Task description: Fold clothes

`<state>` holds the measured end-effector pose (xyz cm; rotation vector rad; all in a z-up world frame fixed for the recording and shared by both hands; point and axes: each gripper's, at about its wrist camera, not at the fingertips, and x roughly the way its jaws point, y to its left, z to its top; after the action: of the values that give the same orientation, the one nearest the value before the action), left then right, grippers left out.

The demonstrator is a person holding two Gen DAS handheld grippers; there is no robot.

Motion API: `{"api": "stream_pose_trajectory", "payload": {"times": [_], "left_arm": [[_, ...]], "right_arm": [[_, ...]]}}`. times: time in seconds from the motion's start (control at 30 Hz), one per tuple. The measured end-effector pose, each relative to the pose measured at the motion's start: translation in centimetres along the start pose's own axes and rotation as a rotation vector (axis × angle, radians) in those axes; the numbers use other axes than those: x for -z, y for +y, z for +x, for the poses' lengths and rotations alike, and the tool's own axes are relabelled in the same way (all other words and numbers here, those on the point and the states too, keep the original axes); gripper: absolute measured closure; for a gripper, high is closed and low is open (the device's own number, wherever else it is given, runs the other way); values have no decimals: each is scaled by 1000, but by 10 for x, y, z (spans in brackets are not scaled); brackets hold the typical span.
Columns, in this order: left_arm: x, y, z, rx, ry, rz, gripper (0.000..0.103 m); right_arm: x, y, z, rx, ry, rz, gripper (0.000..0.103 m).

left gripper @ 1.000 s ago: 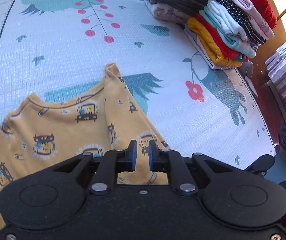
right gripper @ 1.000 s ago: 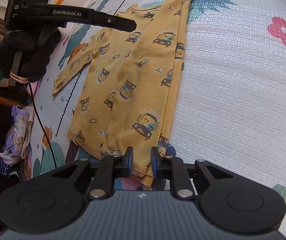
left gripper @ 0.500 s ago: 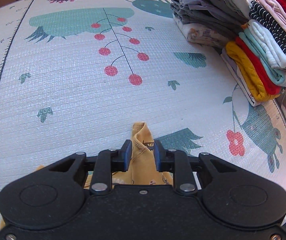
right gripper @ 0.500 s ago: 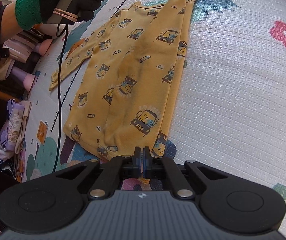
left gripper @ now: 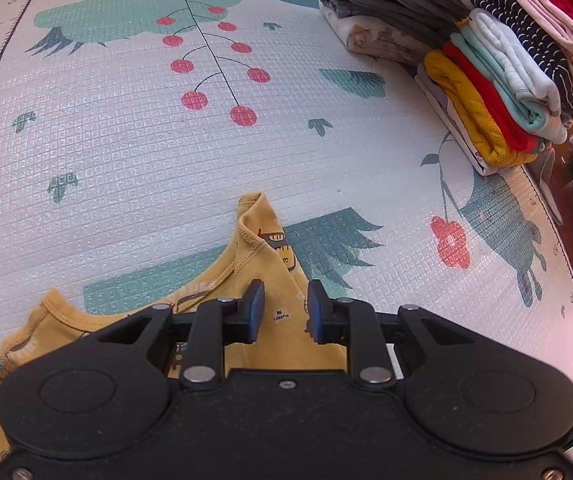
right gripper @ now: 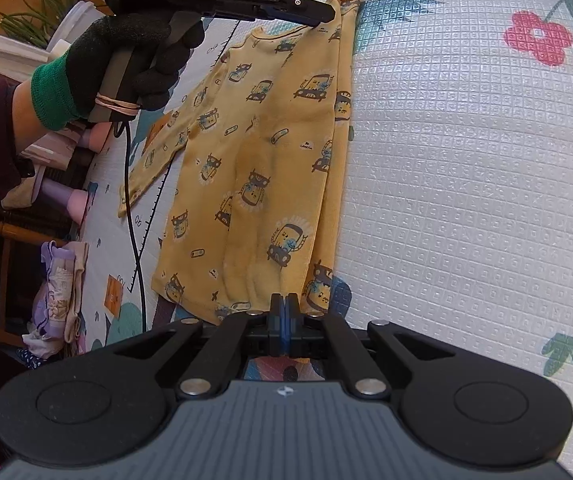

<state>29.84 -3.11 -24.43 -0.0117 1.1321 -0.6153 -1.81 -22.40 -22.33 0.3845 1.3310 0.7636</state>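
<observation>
Two grippers work one yellow shirt (right gripper: 270,152) on a patterned play mat (right gripper: 466,184). At the bottom centre of the right wrist view, the right gripper (right gripper: 284,320) has its jaws pressed fully together at the shirt's bottom hem; whether cloth is pinched between them cannot be told, as the pads meet just at the hem's edge. At the bottom centre of the left wrist view, the left gripper (left gripper: 282,316) has its jaws parted by a moderate gap, with the shirt's shoulder fabric (left gripper: 270,264) lying between and beyond the blue pads (left gripper: 255,308), not squeezed.

Outward from the jaws, the shirt, printed with small cartoon cars, lies lengthwise up the middle of the right wrist view, its right side folded over along a straight edge and one sleeve stretched toward the left. In the upper left of that view, a hand in a black glove with a green cuff (right gripper: 98,68) holds the left gripper (right gripper: 318,14), whose tip reaches the shirt's shoulder near the top of the frame. A stack of folded clothes (left gripper: 506,72) sits on the mat in the upper right of the left wrist view, well apart from the shirt. A small heap of pale clothing (right gripper: 60,292) lies at the lower left of the right wrist view.
</observation>
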Motion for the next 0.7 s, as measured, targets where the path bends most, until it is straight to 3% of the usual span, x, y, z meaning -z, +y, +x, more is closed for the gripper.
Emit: {"api": "stream_pose_trajectory", "payload": {"times": [0.4, 0.6, 0.7], "left_arm": [[-4, 13, -3, 74, -12, -40, 83], [-4, 2, 16, 54, 23, 10, 83], [-9, 3, 4, 55, 9, 7, 83]], "right_arm": [[4, -13, 9, 21, 41, 41, 101], [2, -9, 14, 32, 52, 24, 101], [2, -7, 12, 43, 57, 11, 101]]}}
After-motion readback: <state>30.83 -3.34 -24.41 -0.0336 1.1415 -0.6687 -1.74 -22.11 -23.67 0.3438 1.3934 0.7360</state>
